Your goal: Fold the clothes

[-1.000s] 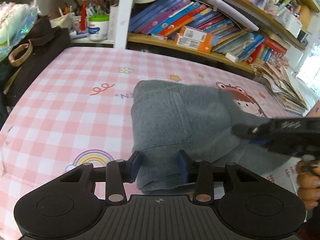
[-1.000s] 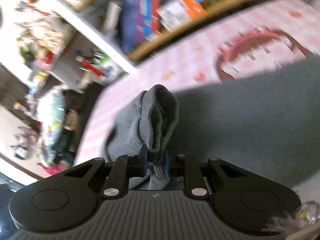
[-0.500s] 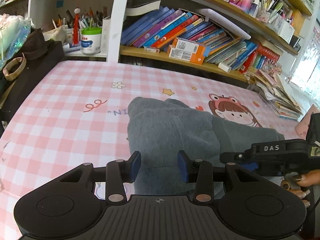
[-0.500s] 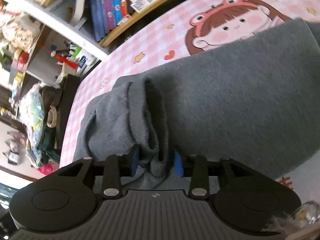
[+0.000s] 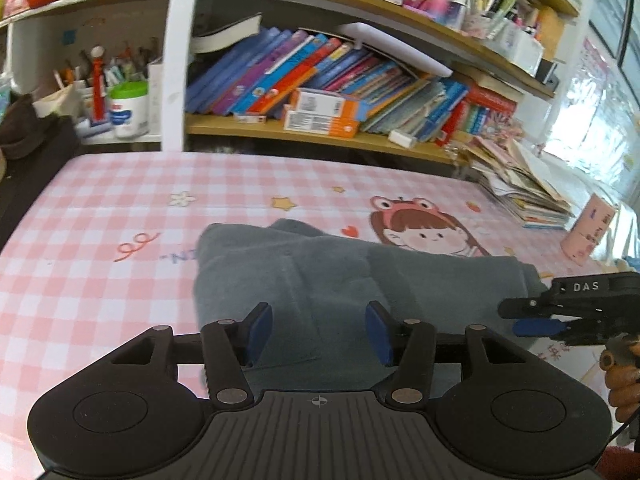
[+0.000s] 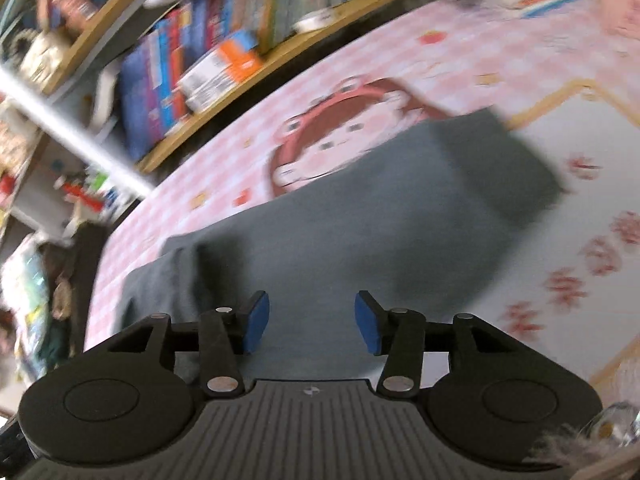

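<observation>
A grey garment (image 5: 340,280) lies folded flat on the pink checked tablecloth (image 5: 100,208), its folded layers stacked at the left end. My left gripper (image 5: 318,326) hovers open over its near edge with nothing between the blue pads. My right gripper (image 6: 310,320) is open too, just above the same grey garment (image 6: 360,220), empty. In the left wrist view the right gripper (image 5: 532,318) shows from the side at the garment's right end, held by a hand (image 5: 622,376).
A bookshelf (image 5: 320,80) full of books runs behind the table. A pile of papers (image 5: 520,188) and a pink cup (image 5: 586,230) sit at the far right. Dark bags (image 5: 24,140) lean at the left edge. The right wrist view is motion-blurred.
My right gripper let go of the bunched grey cloth, opened wide and drew back. My left gripper opened wider and pulled back from the garment. The garment now lies flatter.
</observation>
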`<state>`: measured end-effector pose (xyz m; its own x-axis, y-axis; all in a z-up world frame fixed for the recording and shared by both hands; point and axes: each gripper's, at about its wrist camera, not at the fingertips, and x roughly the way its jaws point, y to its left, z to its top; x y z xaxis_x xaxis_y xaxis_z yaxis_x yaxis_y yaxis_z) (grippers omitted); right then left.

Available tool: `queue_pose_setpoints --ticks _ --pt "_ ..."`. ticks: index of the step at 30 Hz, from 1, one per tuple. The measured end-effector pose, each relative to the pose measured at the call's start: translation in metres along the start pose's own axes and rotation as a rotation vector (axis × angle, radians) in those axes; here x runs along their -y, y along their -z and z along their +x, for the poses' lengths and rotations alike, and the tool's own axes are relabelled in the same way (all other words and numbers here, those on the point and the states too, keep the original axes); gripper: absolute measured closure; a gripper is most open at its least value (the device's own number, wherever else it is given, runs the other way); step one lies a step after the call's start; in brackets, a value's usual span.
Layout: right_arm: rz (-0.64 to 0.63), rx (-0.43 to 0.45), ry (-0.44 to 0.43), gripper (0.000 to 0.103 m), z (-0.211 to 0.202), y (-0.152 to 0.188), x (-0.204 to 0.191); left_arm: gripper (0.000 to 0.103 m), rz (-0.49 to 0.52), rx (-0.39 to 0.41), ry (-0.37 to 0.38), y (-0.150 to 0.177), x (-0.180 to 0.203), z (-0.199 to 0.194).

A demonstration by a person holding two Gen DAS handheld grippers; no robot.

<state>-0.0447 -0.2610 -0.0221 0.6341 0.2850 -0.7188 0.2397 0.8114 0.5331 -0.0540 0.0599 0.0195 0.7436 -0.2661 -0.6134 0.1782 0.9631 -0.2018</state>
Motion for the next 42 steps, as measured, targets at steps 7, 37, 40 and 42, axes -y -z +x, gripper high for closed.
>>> queue_pose_setpoints --ticks 7,37,40,42 --pt "0.182 0.055 0.090 0.054 -0.021 -0.002 0.052 0.042 0.027 -0.011 0.045 -0.001 0.020 0.011" --pt "0.056 0.115 -0.102 0.085 -0.004 -0.054 0.086 0.041 0.033 -0.070 -0.072 0.014 0.091 0.021" --pt "-0.005 0.188 -0.212 0.085 -0.016 -0.056 0.078 0.041 0.042 -0.078 -0.079 0.015 0.098 0.021" --pt "0.017 0.149 -0.188 0.085 -0.009 -0.057 0.083 0.041 0.048 -0.083 -0.083 0.016 0.103 0.022"
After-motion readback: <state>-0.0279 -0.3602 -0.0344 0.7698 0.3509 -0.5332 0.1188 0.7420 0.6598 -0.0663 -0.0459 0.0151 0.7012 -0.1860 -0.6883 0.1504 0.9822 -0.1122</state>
